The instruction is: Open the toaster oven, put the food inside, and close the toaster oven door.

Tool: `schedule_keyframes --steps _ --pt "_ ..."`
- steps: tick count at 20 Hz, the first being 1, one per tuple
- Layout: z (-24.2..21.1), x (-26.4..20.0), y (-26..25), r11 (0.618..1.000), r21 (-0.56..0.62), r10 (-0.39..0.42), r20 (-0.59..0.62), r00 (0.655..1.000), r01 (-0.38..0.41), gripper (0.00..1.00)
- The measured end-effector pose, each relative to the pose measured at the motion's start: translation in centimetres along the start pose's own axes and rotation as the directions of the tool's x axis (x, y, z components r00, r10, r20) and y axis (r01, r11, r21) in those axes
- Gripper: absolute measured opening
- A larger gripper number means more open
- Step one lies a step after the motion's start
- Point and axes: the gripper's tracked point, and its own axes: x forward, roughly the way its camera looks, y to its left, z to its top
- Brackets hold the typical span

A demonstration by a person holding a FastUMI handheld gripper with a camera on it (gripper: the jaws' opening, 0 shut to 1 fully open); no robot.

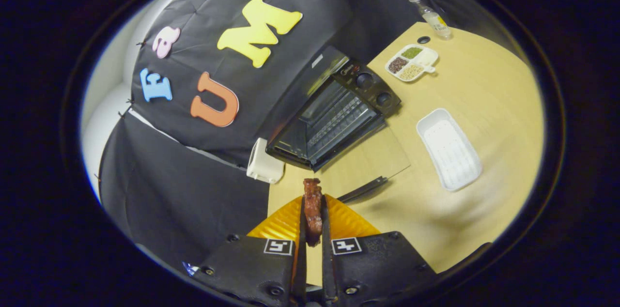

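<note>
My gripper [313, 210] is shut on a brown piece of cooked meat [313, 205], which stands pinched between the two fingers and sticks out past them. Beyond the fingers, across a stretch of wooden table [484, 103], sits the black toaster oven [334, 113]. Its glass door [363, 157] hangs open and lies flat toward me, and the wire rack inside is visible. The view is tilted, and the gripper is held well above the table.
An empty white rectangular tray [448, 148] lies to the right of the oven. Farther back are a divided white dish of seeds [411, 62] and a clear bottle [432, 16]. A small white box [264, 164] stands at the oven's left side.
</note>
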Motion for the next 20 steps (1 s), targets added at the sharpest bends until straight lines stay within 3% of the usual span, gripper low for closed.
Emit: schedule_keyframes --steps 7,12,20 --pt "4.4 10.9 2.3 0.998 0.056 -0.015 0.167 0.986 0.006 0.16" --pt "7.7 18.7 0.5 0.987 0.161 -0.047 0.242 0.969 0.007 0.16" --pt "9.4 25.3 -2.7 0.978 0.186 -0.144 0.287 0.947 0.092 0.17"
